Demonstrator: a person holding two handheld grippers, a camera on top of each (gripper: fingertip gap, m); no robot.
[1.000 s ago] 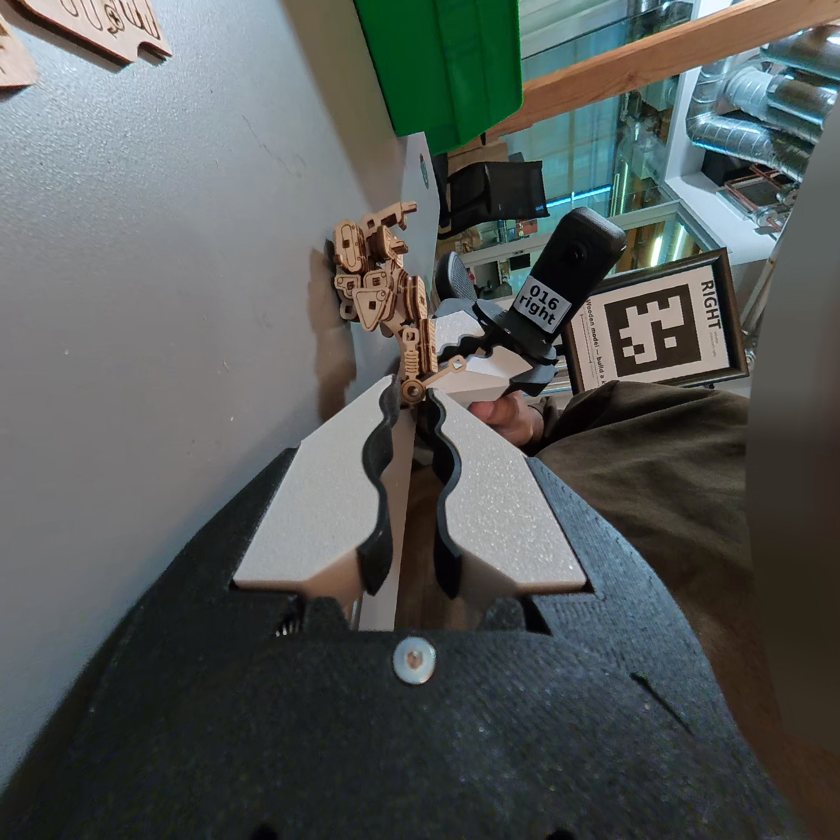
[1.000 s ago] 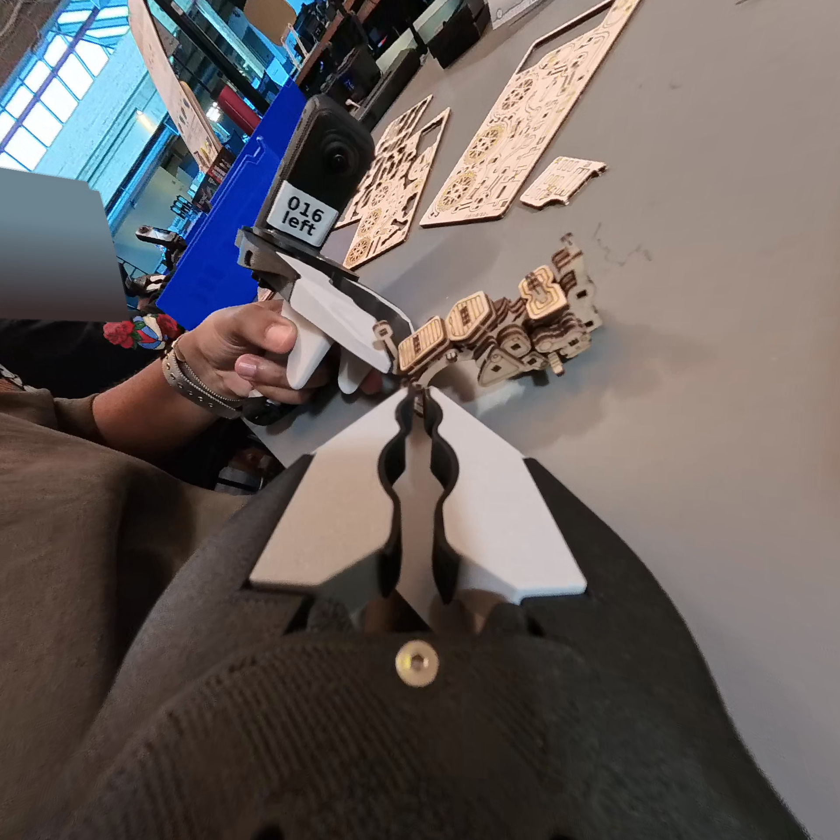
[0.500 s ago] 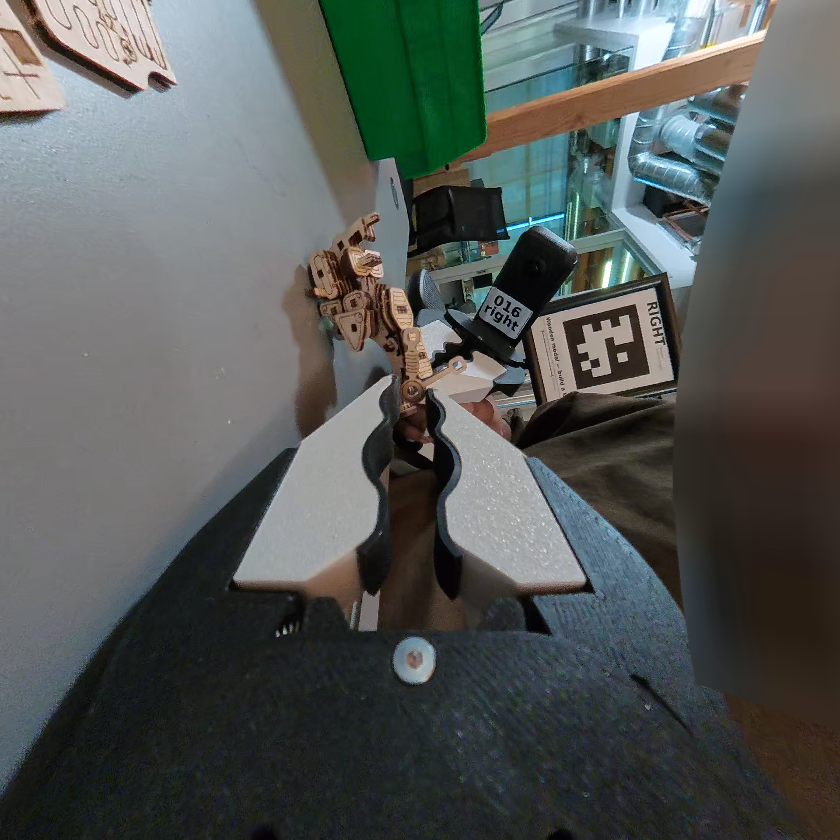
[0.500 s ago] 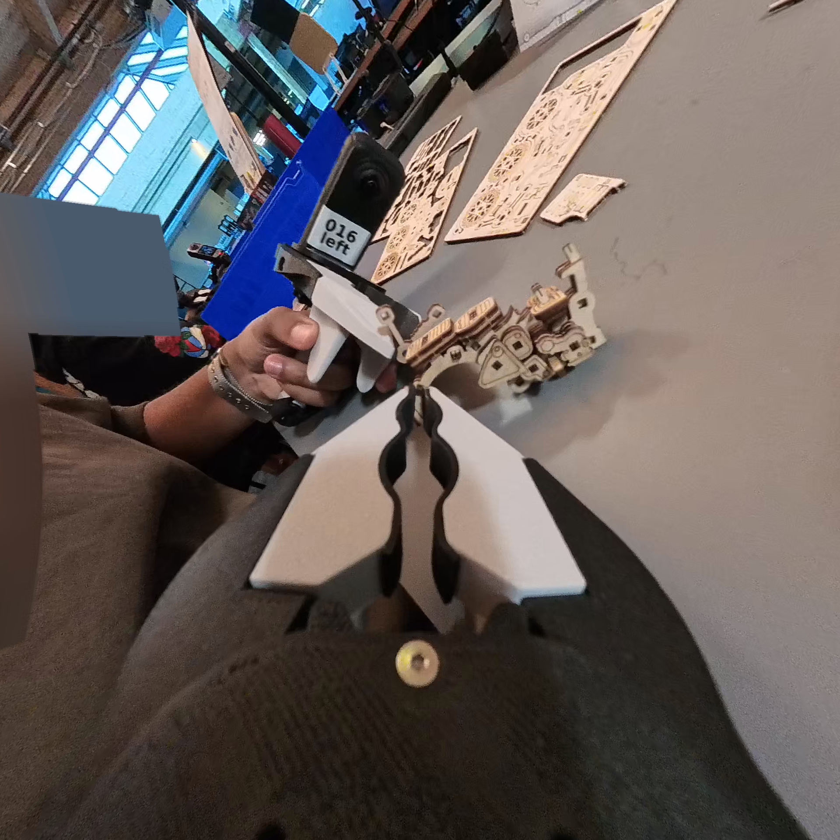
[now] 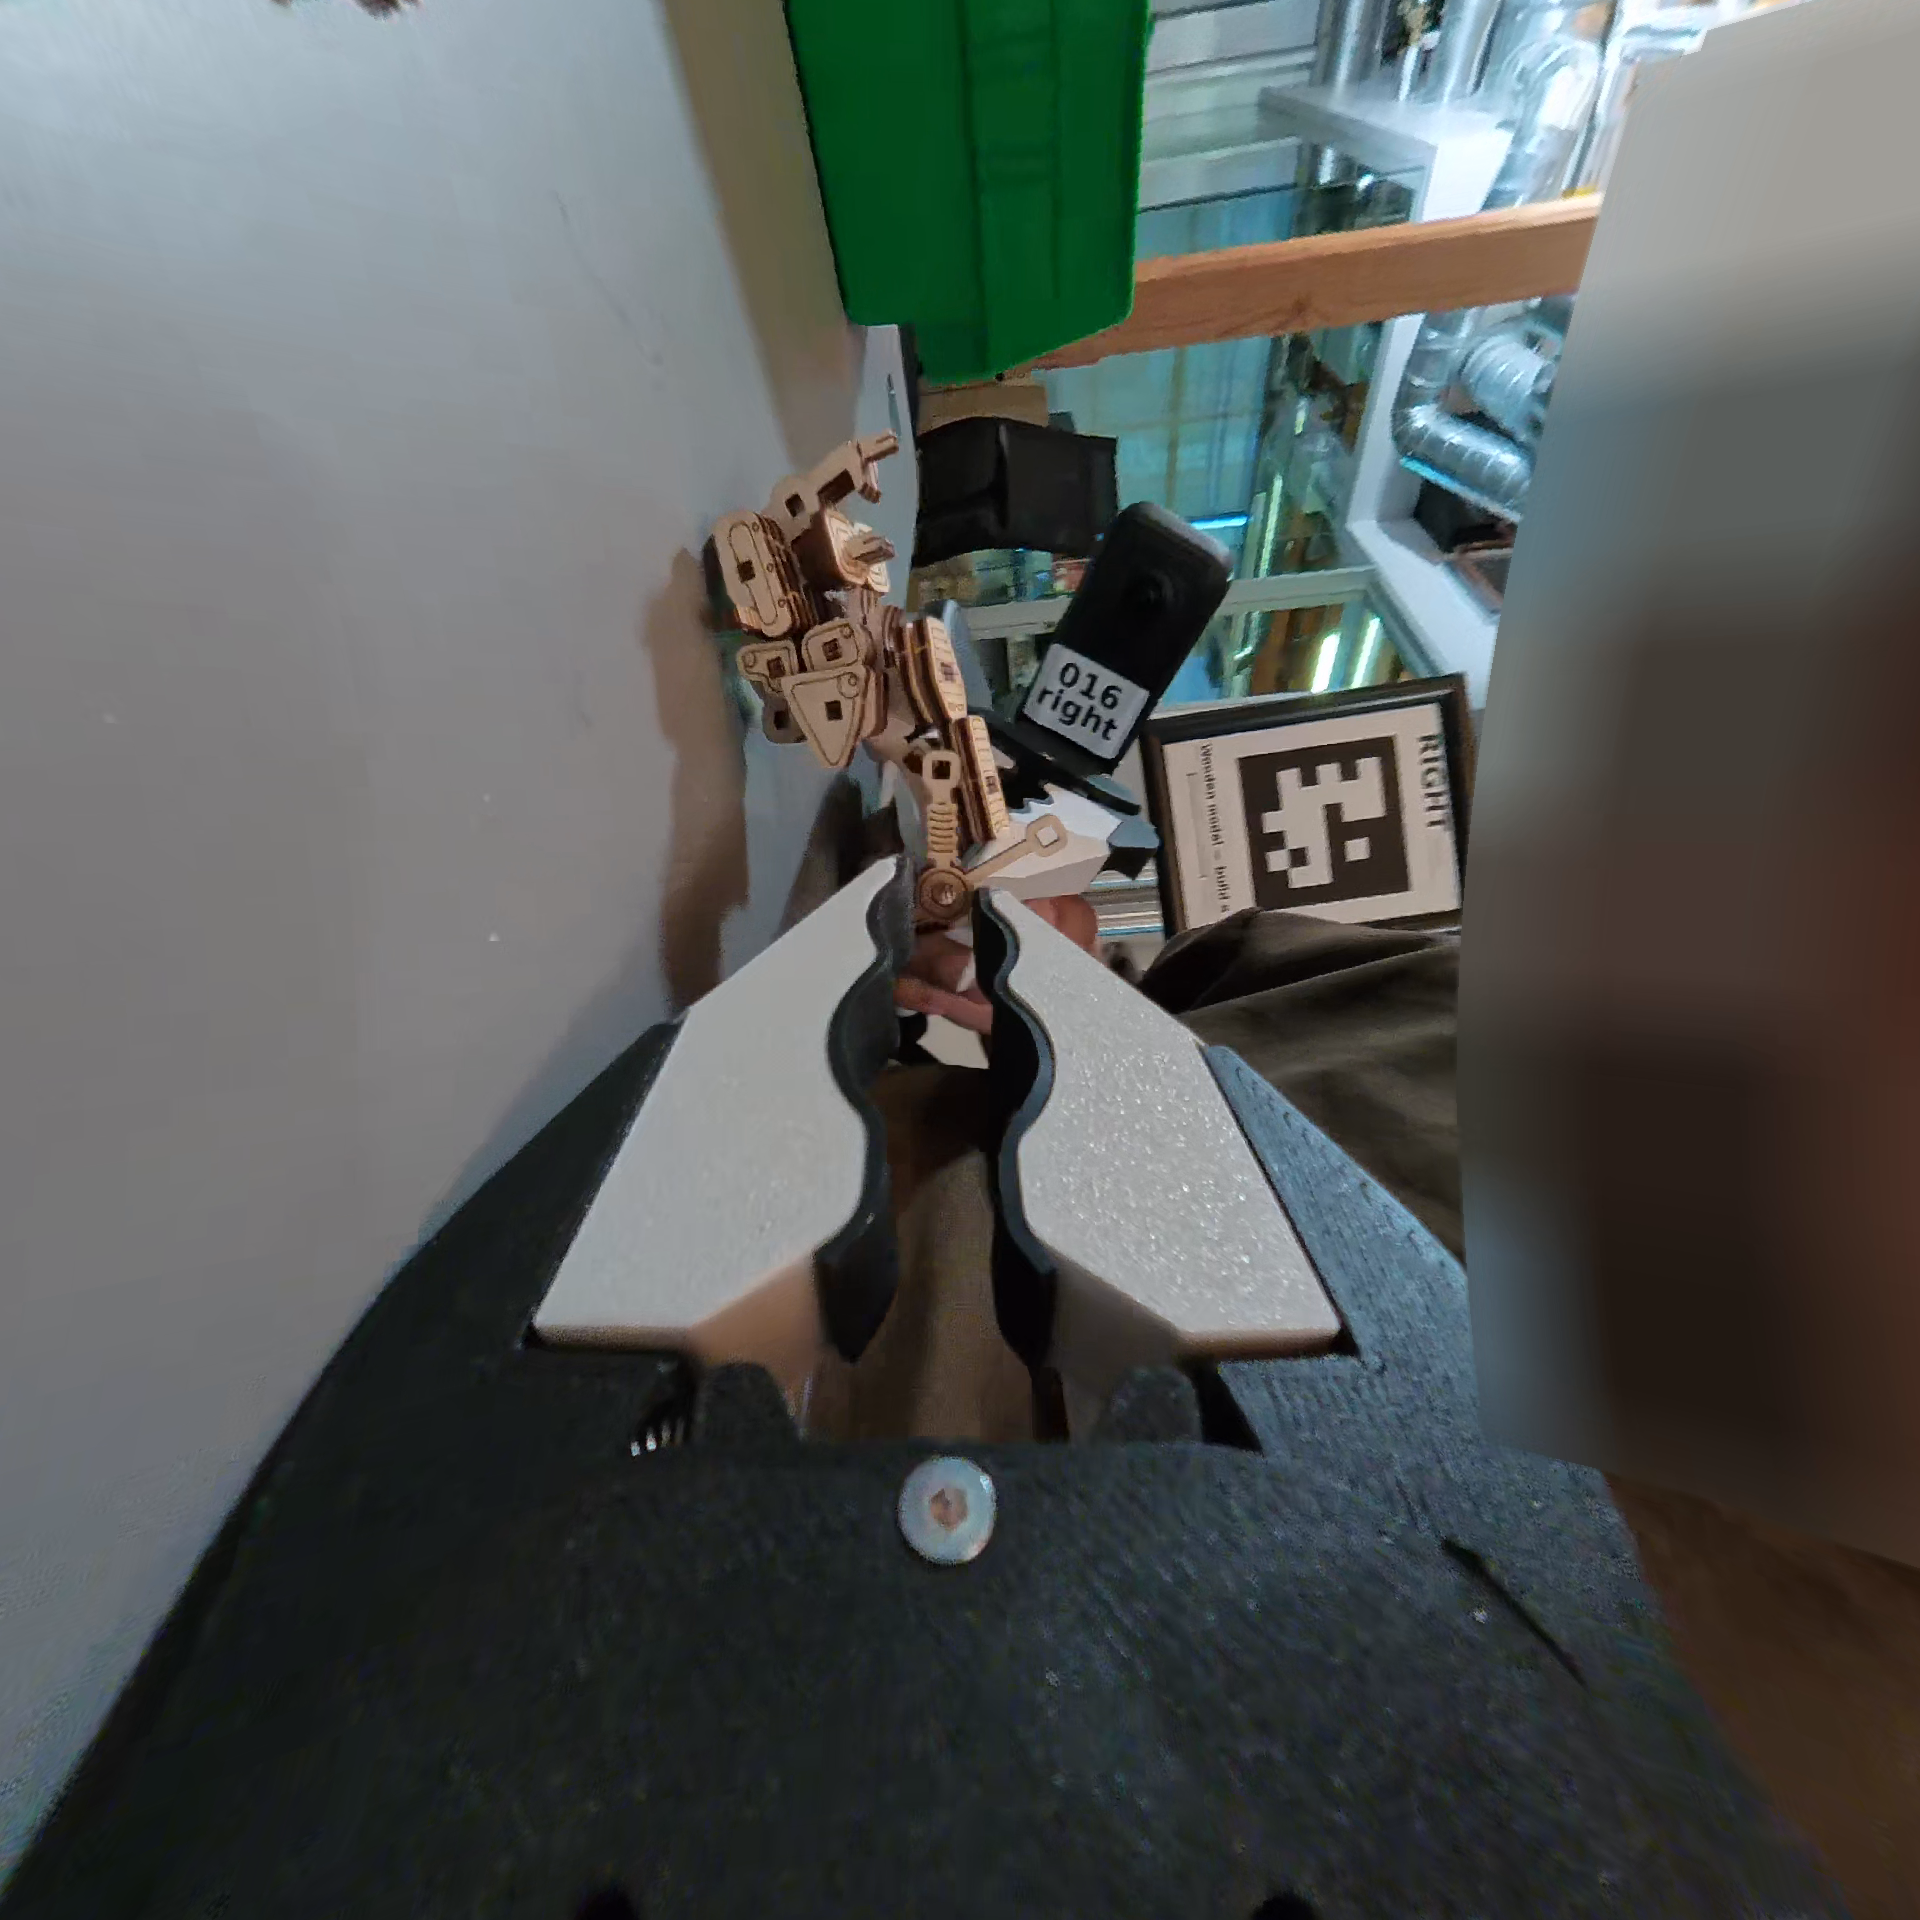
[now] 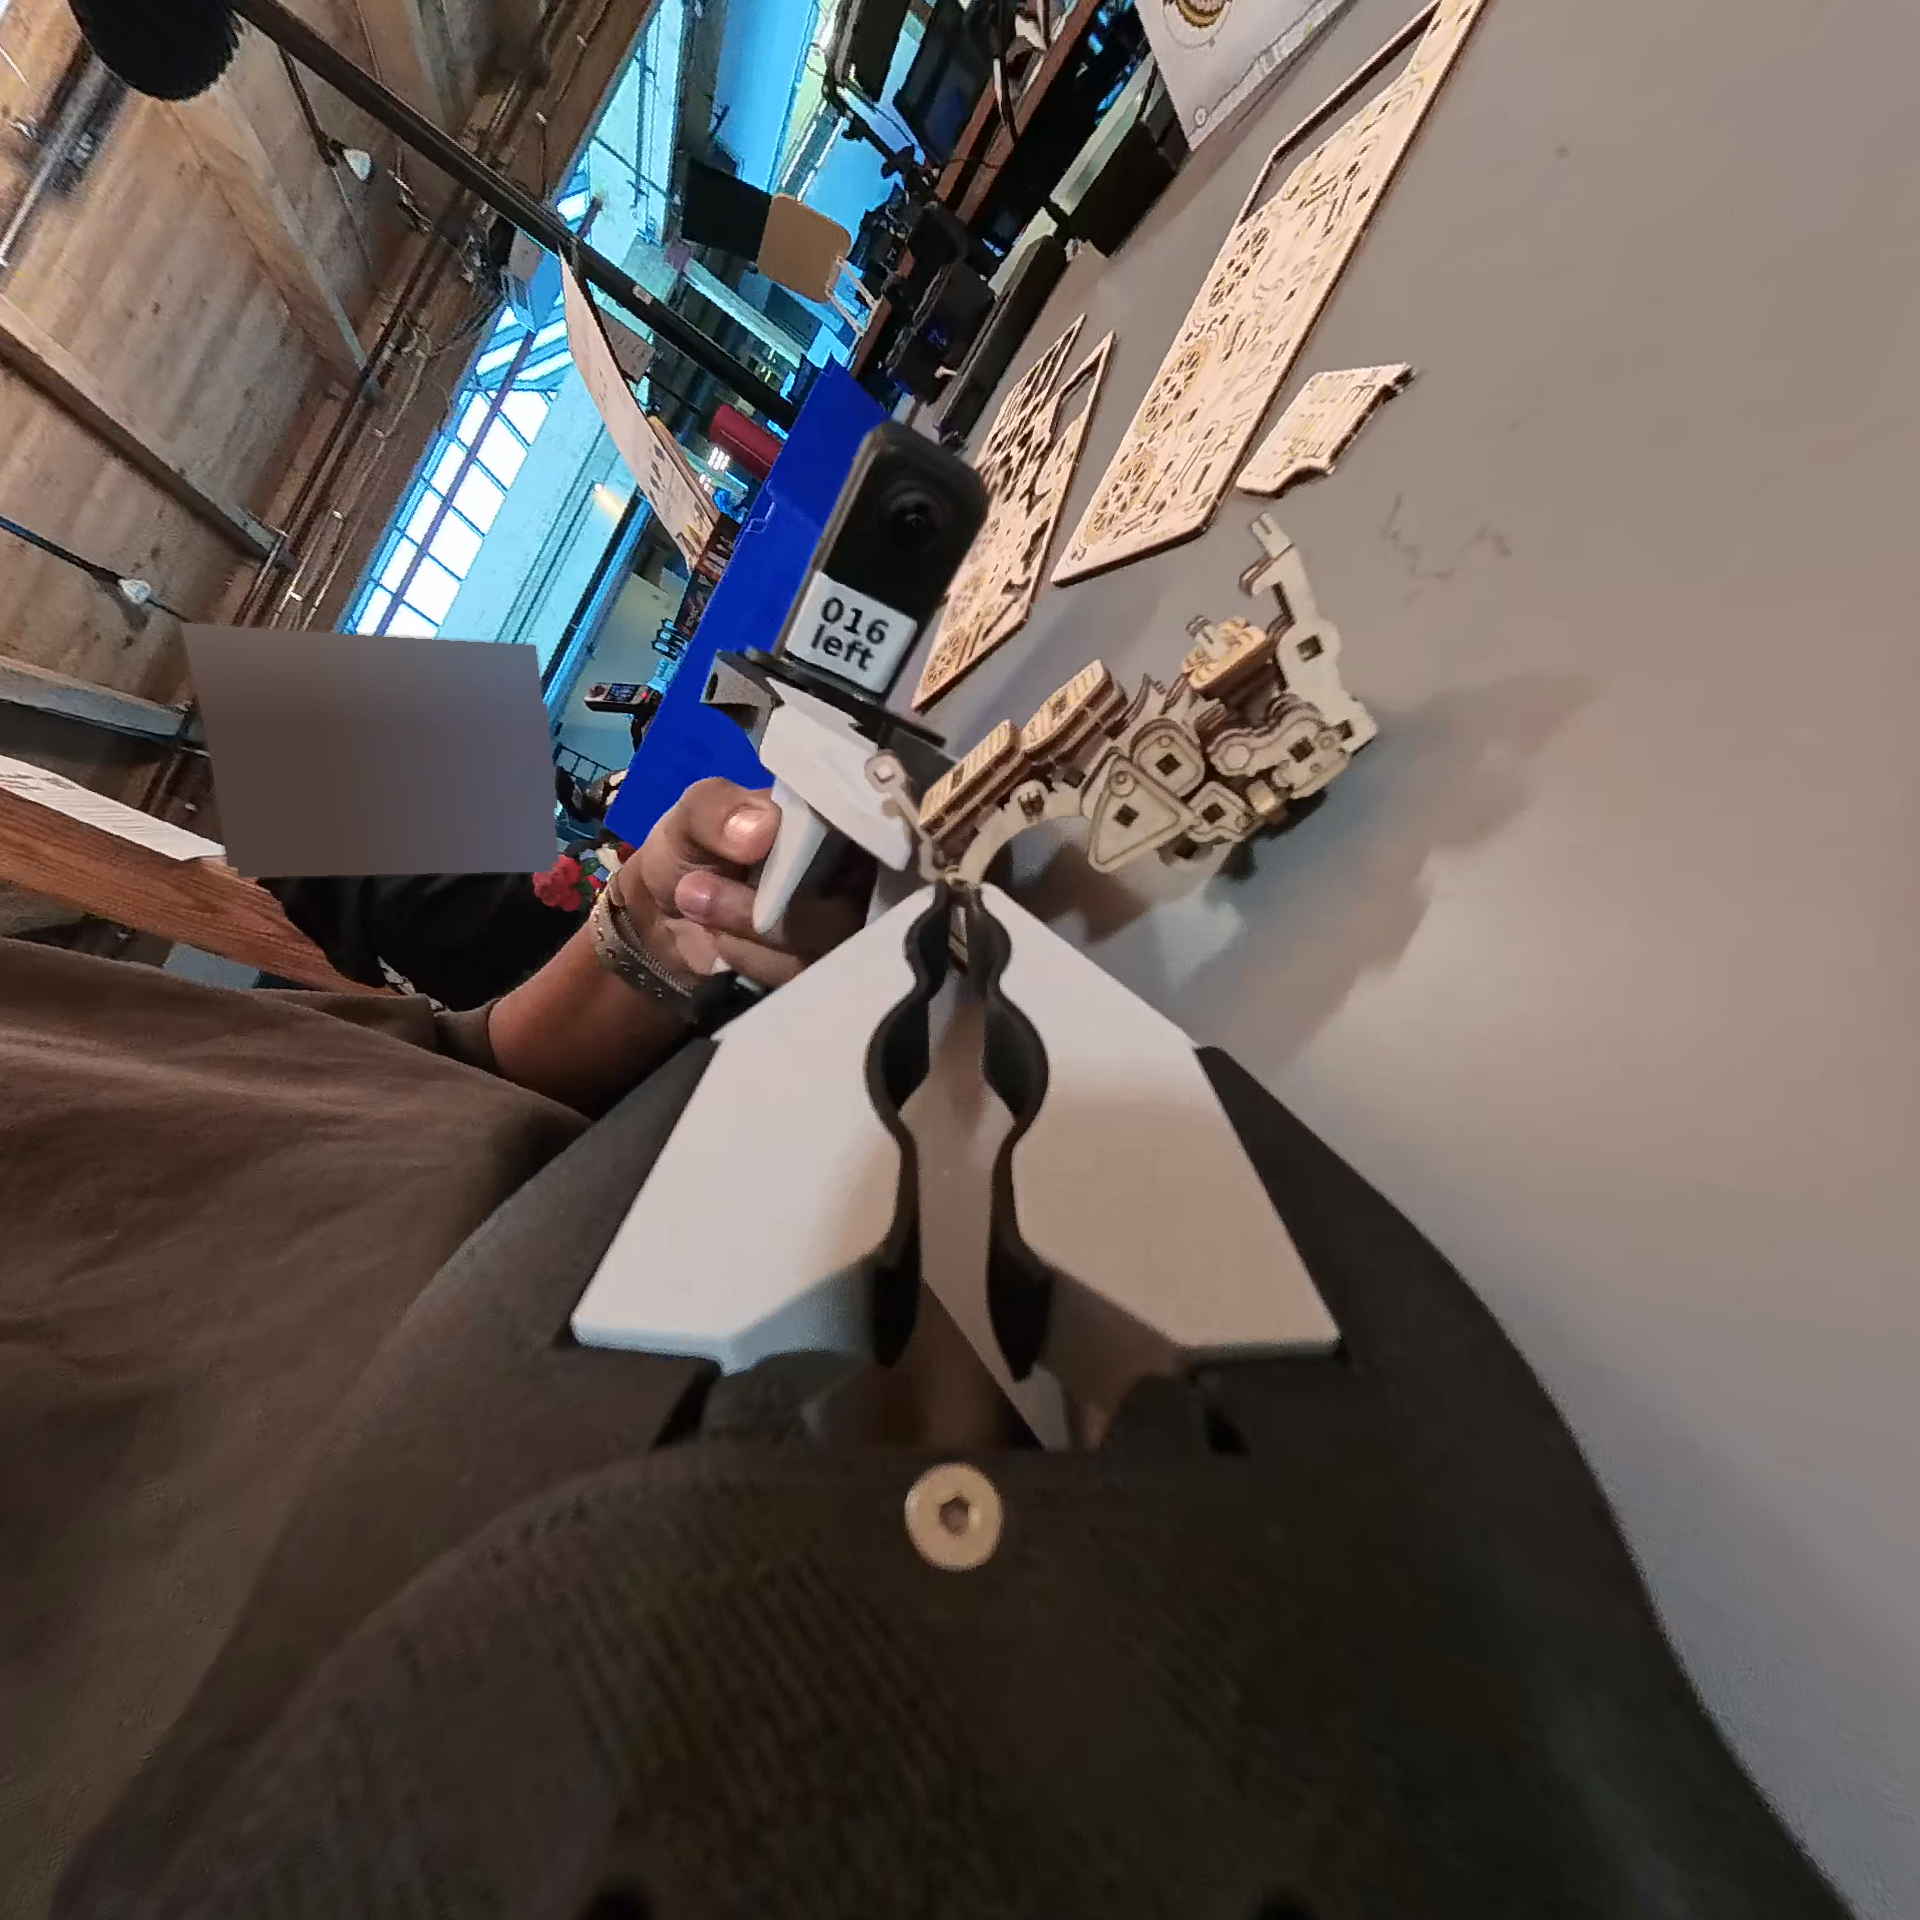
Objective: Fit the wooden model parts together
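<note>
A part-built wooden model [image 5: 831, 675] of light laser-cut pieces hangs between both grippers at the near edge of the grey table [image 5: 312, 623]. My left gripper [image 5: 943, 896] is shut on the round joint at the model's near end. In the right wrist view my right gripper [image 6: 951, 906] is shut on a thin curved piece at the model's [image 6: 1164, 769] near end. The left gripper [image 6: 831, 769] shows just beyond, held by a hand [image 6: 707, 862]. The right gripper [image 5: 1049, 842] shows behind the model in the left wrist view. The model's far end is close to the table [image 6: 1662, 935]; contact is unclear.
Several flat wooden part sheets [image 6: 1236, 343] and a small loose sheet piece [image 6: 1320, 426] lie farther back on the table. A blue bin [image 6: 748, 644] stands beyond them. A green bin [image 5: 977, 156] and a framed marker card [image 5: 1320, 810] are at the table's other side. Less than 4 cm separates the two grippers' tips.
Both grippers have kept their hold and tilted together. The model has turned and its far end has risen and swung farther over the table.
</note>
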